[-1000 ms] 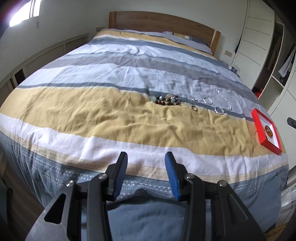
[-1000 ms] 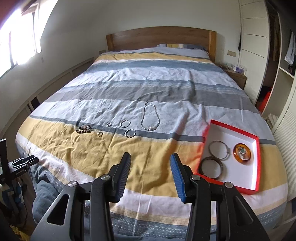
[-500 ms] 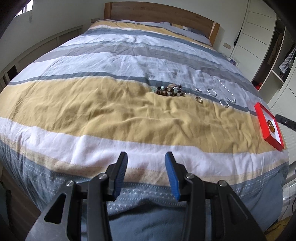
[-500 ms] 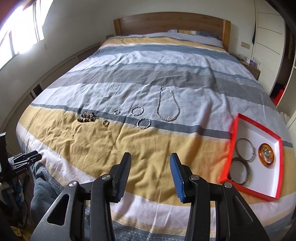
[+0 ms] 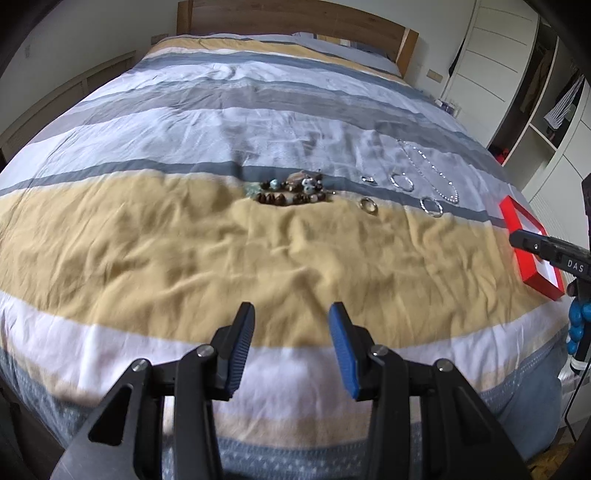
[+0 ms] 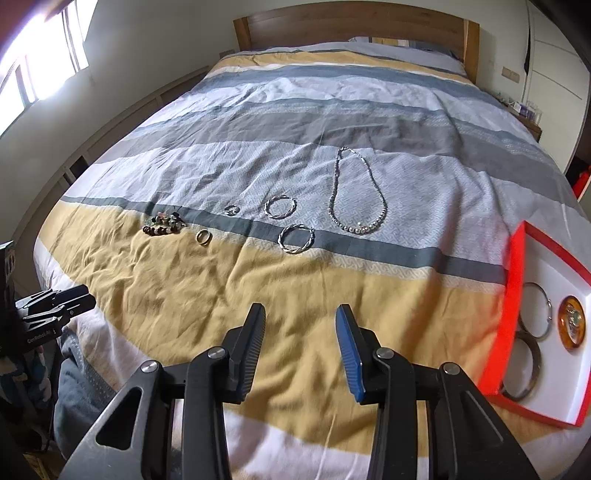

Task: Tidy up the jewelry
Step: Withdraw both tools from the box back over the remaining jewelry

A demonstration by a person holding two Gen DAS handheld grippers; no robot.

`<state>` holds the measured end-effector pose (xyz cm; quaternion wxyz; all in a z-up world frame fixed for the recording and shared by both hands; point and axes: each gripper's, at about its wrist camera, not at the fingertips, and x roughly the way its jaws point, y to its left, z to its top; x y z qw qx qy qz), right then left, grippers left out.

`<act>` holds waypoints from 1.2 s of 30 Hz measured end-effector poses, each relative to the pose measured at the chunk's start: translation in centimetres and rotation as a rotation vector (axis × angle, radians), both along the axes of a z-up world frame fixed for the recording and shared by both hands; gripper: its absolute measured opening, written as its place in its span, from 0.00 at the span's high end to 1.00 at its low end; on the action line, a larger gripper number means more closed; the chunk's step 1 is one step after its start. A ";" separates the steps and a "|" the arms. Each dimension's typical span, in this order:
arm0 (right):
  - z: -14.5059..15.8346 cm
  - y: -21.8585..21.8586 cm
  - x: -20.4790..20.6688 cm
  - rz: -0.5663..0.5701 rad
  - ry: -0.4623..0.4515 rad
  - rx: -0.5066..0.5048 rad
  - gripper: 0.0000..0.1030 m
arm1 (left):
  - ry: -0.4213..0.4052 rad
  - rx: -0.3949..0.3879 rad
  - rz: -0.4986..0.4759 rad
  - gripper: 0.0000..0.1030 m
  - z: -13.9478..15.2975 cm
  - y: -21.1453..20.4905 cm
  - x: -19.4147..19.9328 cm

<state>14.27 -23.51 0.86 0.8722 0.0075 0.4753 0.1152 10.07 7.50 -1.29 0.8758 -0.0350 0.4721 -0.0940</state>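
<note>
Jewelry lies in a row on the striped bedspread: a beaded bracelet [image 6: 163, 225] [image 5: 291, 192], a gold ring [image 6: 204, 236] [image 5: 368, 205], a small silver ring [image 6: 231, 209], two twisted silver bangles [image 6: 280, 206] [image 6: 296, 239] and a pearl necklace [image 6: 356, 201] [image 5: 428, 166]. A red-rimmed white tray [image 6: 515, 306] [image 5: 532, 266] at the right holds two hoops [image 6: 535, 309] and an amber dish [image 6: 571, 320]. My left gripper [image 5: 291, 325] and right gripper [image 6: 301, 325] are both open and empty, over the bed's near part, well short of the jewelry.
The bed [image 6: 332, 110] has a wooden headboard [image 6: 354, 22] at the far end. White wardrobes [image 5: 498, 66] stand to the right and a bright window [image 6: 33, 66] is on the left. The other gripper shows at each view's edge [image 5: 546, 251] [image 6: 48, 306].
Both grippers have moved forward over the bed, so the jewelry and tray look nearer. The right view has swung left, pushing the tray to the right edge. Jaws unchanged.
</note>
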 end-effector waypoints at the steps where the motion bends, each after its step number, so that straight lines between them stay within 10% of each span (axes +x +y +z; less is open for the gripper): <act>1: -0.2 0.0 0.3 0.001 0.003 0.003 0.62 | 0.002 0.000 0.001 0.61 -0.1 0.0 0.4; 36: -3.2 -0.3 6.9 0.017 0.019 0.072 0.65 | -0.008 0.044 0.053 0.61 -0.5 0.1 10.0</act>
